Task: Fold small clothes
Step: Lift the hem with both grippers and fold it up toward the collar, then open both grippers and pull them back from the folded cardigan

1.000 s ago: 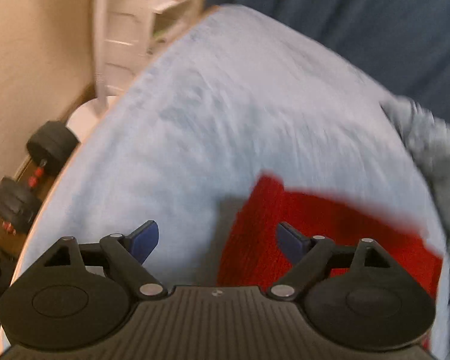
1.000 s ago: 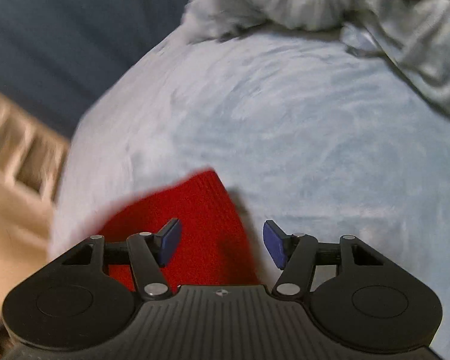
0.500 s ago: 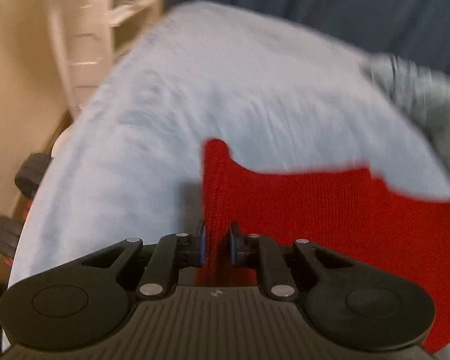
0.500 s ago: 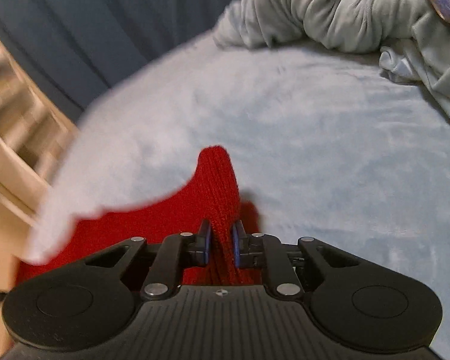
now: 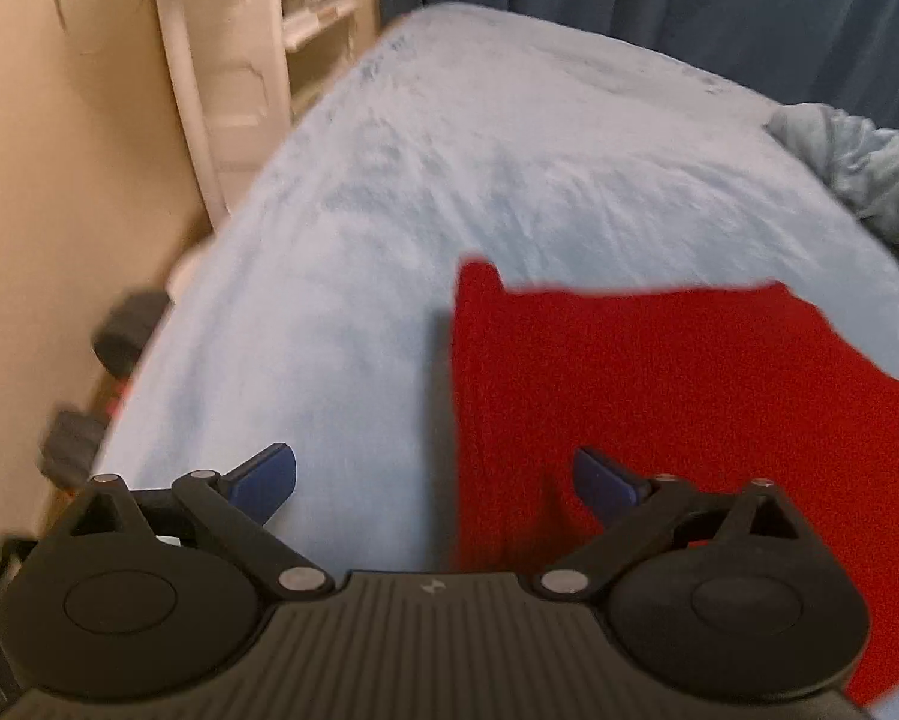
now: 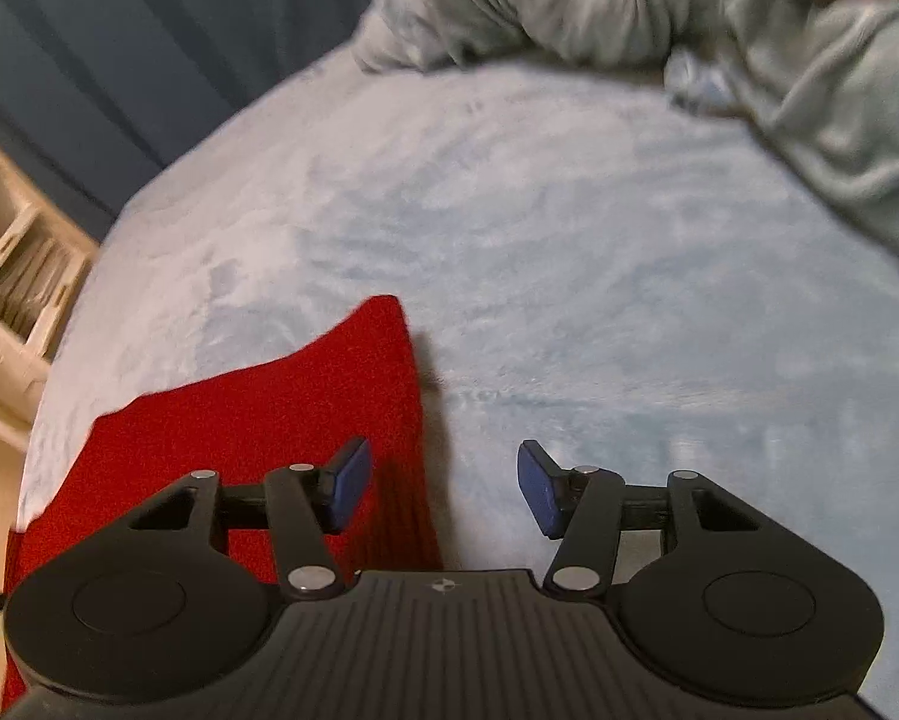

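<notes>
A red knit garment [image 5: 659,396] lies flat on a pale blue bed cover [image 5: 449,180]. My left gripper [image 5: 434,480] is open and straddles the garment's left edge, its right finger over the red cloth and its left finger over the cover. In the right wrist view the same garment [image 6: 257,420] lies at the lower left. My right gripper [image 6: 443,483] is open over the garment's right edge, with its left finger on the red cloth and its right finger over the bed cover [image 6: 569,252].
A heap of grey-green bedding [image 6: 689,30] lies at the far side of the bed, also at the right edge in the left wrist view [image 5: 869,180]. White shelves [image 5: 305,12] and dark dumbbells [image 5: 125,324] stand left of the bed. Dark blue curtains [image 5: 689,0] hang behind.
One second ago both grippers were open. Half a second ago both were shut on the garment's edges. Now both are open again and the garment lies flat.
</notes>
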Motion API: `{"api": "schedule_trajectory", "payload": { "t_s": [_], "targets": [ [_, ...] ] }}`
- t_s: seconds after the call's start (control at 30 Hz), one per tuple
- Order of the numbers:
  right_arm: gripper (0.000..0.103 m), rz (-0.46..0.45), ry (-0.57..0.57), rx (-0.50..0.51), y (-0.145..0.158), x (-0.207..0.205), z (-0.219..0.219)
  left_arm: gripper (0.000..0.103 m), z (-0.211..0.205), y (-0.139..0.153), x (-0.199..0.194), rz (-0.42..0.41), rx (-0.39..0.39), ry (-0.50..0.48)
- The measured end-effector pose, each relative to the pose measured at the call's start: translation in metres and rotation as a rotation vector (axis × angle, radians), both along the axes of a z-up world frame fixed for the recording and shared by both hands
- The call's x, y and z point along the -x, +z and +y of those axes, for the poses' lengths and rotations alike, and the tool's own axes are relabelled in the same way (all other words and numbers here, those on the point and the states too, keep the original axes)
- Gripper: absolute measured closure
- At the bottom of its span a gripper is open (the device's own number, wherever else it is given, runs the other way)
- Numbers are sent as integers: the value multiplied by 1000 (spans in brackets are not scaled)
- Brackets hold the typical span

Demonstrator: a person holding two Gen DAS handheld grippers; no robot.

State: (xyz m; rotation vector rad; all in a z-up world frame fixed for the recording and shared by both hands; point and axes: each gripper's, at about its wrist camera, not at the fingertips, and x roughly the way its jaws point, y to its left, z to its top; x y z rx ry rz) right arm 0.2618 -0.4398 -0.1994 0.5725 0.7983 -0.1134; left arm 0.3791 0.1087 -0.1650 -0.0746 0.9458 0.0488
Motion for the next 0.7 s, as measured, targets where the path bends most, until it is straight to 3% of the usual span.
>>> {"api": "schedule_trajectory", "payload": {
  "t_s": [0.1, 0.17, 0.3, 0.4, 0.43, 0.5, 0.57, 0.7],
  "targets": [
    [45, -12, 95, -6, 2, 40, 21, 0, -1, -3, 40, 27, 52, -18],
    [44, 29, 158, -16, -8, 56, 40, 0, -6, -13, 58, 57, 56, -53],
    [43, 64, 162, 98, -32, 71, 55, 0, -3, -38, 65, 106, -34, -76],
    [38, 162, 36, -68, -49, 73, 19, 0, 23, -37, 62, 134, 37, -38],
    [38, 173, -8, -105, -47, 77, 7, 0, 31, -32, 62, 131, 45, -14],
    [38, 173, -40, -83, -37, 86, -2, 0, 40, -19, 69, 100, 20, 15],
    [40, 177, -64, -43, -22, 99, -2, 0, 46, -9, 78, 96, 45, 22],
    [39, 109, -6, -51, 15, 133, 12, 0, 37, 19, 112, 62, 40, 13]
  ]
}}
